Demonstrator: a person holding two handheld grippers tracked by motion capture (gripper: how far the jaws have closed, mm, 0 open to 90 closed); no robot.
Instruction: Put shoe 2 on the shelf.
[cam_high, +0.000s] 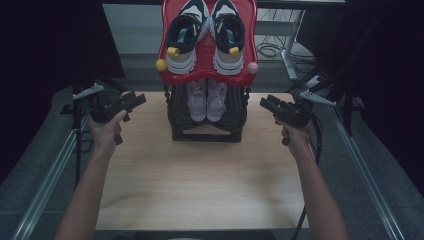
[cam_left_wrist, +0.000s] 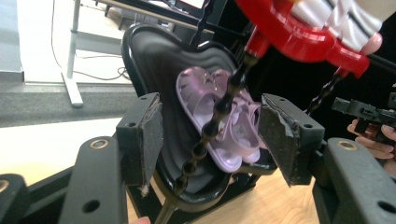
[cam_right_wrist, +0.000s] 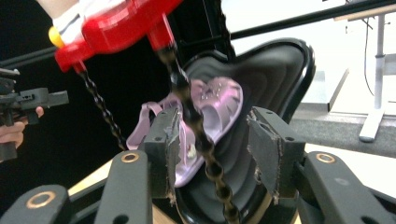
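Left gripper (cam_left_wrist: 210, 135): jaws stood apart, empty.
Right gripper (cam_right_wrist: 212, 149): jaws apart, empty.
Pink sandals (cam_left_wrist: 219, 121): beyond both grippers' fingertips.

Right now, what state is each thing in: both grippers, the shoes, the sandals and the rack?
Left gripper: open, empty, aimed at the lower tray.
Right gripper: open, empty, aimed at the lower tray.
Sneakers: paired on the red top tray, toes up.
Pink sandals: paired on the black lower tray, untouched.
Rack: upright on the table.
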